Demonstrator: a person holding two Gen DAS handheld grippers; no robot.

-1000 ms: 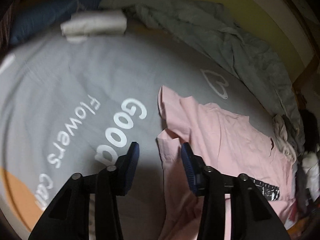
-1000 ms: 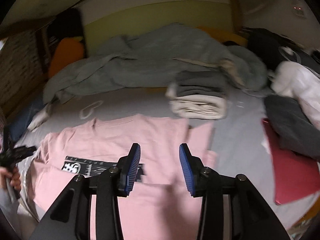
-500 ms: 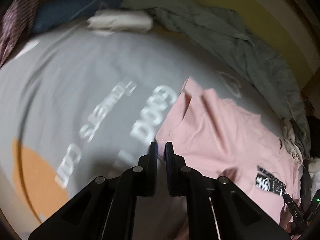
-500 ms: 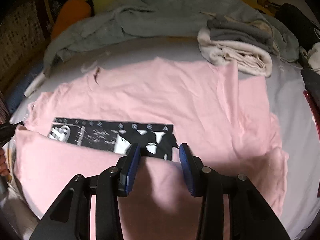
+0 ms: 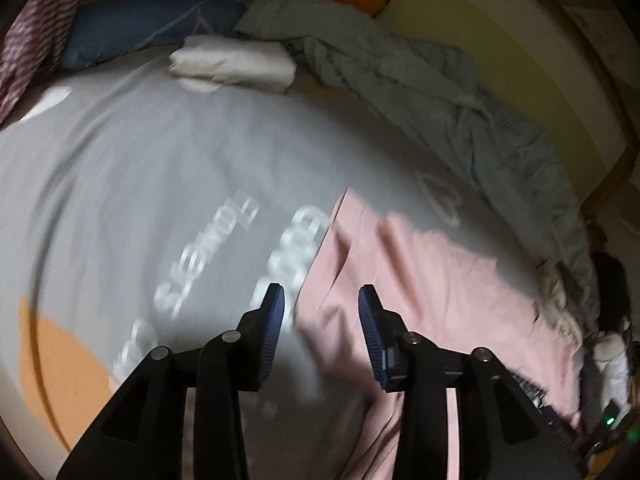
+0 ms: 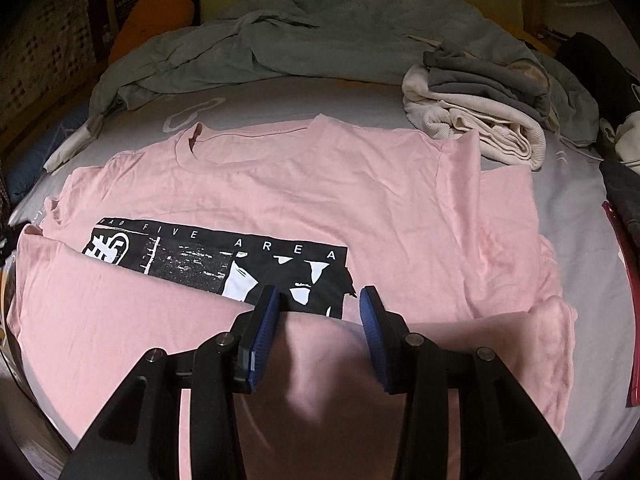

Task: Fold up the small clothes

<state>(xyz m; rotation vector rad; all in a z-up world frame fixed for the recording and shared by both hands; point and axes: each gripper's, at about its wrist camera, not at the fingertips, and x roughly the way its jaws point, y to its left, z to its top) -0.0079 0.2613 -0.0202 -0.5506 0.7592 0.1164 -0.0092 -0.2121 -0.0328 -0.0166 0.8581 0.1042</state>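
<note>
Grey bedsheet (image 6: 360, 96) with white lettering covers the bed under everything I see. A crumpled grey-green blanket (image 6: 320, 28) lies along its far edge, against the yellow headboard (image 5: 500, 60). The pink T-shirt (image 6: 360, 200) is spread flat on the sheet in front of me, neck hole toward the blanket, its black printed panel (image 6: 200, 256) facing up, and the near hem is folded up over the lower part of that panel. A folded stack of grey and cream clothes (image 6: 480, 120) sits just beyond the shirt's right sleeve. An orange cushion (image 6: 148, 20) rests at the far left, and in the left view a folded white cloth (image 5: 232, 64) lies beside a blue pillow (image 5: 140, 28).

My right tool (image 6: 318, 320) hangs over the folded-up hem with its 2 blue pads apart and nothing pinched between them. My left tool (image 5: 322, 320) is over the shirt's left edge; its jaws are opening, and the pink cloth shows in the gap below without being gripped.
</note>
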